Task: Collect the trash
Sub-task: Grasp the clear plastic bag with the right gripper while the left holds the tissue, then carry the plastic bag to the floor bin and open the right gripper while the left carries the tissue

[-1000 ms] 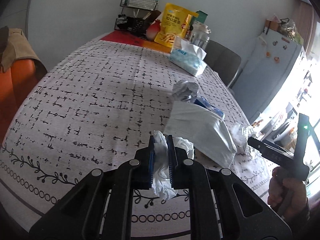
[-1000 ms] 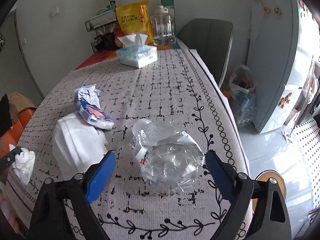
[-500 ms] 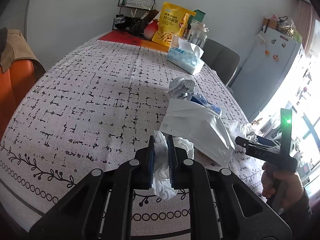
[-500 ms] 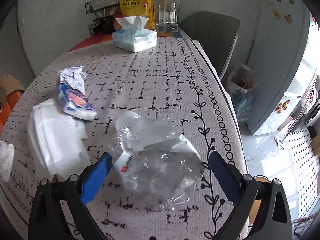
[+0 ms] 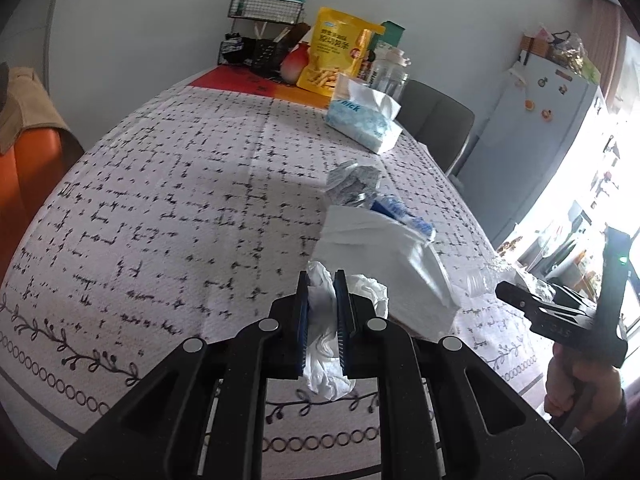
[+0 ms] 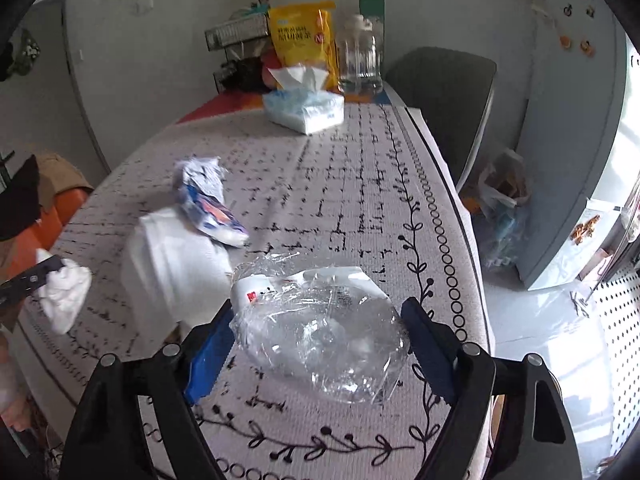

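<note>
Table: patterned cloth, the widest open stretch lies left of the folded white napkin, bare all the way to the near border and to the red strip at the far end. The right edge, with its vine-and-circle border, runs past a grey chair and drops to open floor beside a pale fridge.

Far end, well beyond the napkin: tissue pack, yellow snack bag, clear jar, wire rack.

Napkin lies flat, long axis running from the near edge toward the far end. Touching its far corner: a crumpled blue-and-white wrapper, long axis slanting from far-left to near-right in the right wrist view.

Just right of the napkin, near the right border: crumpled clear plastic bag, flattened, long axis roughly across the table, white label end toward the napkin.

Right gripper: jaws wide, one blue pad on each side of the bag; they have just been closing in a little. The left pad seems at the bag's edge, the right pad apart; no grip.

Left gripper: closed on a crumpled white tissue, clamped between the blue pads, held over the near edge just in front of the napkin, its wad hanging below the pads.
</note>
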`<state>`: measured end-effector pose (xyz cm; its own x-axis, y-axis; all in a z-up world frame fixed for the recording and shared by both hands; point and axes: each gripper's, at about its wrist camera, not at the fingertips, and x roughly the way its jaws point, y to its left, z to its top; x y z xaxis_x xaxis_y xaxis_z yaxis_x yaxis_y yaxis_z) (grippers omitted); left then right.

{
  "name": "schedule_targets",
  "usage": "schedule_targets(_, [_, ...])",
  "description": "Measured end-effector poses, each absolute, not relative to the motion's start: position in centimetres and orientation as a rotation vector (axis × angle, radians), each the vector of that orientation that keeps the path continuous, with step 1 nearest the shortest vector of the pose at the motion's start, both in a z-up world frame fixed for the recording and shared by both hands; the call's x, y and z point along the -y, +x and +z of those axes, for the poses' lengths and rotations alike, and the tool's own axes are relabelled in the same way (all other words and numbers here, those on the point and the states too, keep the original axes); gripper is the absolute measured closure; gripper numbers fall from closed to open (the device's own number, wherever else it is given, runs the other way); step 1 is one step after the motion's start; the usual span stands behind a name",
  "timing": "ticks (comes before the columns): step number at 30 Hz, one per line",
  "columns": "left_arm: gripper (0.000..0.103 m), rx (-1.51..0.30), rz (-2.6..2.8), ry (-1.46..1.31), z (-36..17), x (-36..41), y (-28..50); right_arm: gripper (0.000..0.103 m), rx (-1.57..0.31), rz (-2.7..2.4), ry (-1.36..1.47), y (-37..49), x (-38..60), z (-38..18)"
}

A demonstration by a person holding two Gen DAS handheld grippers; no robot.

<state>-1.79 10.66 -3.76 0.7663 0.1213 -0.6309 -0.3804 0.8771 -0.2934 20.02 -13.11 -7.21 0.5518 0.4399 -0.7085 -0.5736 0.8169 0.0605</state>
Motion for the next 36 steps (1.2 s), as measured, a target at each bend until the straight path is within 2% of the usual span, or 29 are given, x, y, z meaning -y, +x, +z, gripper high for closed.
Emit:
schedule_targets(17, [0.091, -0.649, 0.164, -0.359, -2.6, -5.7, 2.6, 0.023, -0.687, 0.613, -0.124, 17.7, 17.2, -3.9])
schedule_targets(36, [0.091, -0.718, -0.048, -0.257, -2.7, 6.6, 12.7, 0.023, -0.67, 0.343, 0.062, 21.5, 32.5, -4.3])
